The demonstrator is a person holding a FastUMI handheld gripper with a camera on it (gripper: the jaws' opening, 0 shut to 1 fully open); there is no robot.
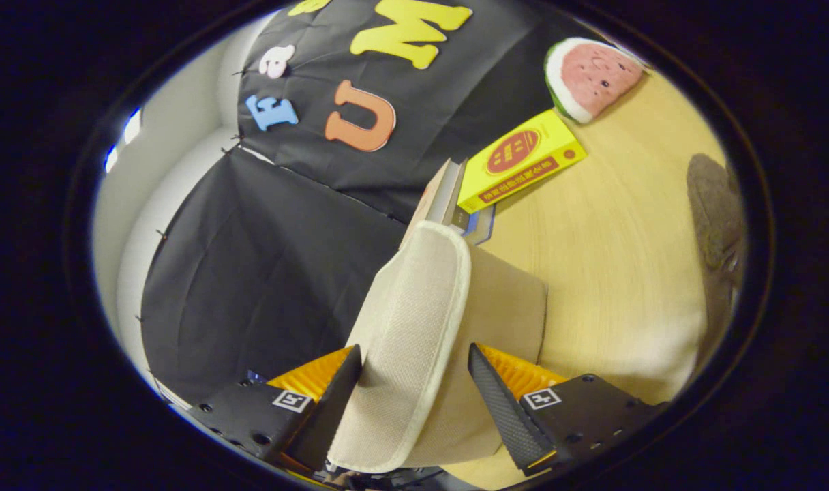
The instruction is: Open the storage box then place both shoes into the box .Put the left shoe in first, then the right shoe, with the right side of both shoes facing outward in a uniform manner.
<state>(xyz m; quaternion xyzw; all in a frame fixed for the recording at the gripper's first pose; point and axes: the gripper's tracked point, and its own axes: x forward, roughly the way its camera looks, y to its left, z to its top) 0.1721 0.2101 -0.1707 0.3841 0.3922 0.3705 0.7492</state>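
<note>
The gripper (414,382) held the beige fabric lid (414,327) of the storage box between its narrowed fingers, lifted on edge, apparently to open it, yellow carton (520,160) beyond.

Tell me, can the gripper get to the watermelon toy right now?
Probably not. The gripper has a beige slipper between its fingers, and the watermelon toy lies far beyond, past the yellow box on the table.

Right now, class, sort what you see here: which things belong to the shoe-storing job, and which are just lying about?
Belongs to the job:
- beige shoe, between the fingers
- gripper, fingers at the shoe's two sides

Lying about:
- yellow box, beyond the shoe
- books under that box
- watermelon toy
- wooden table
</note>
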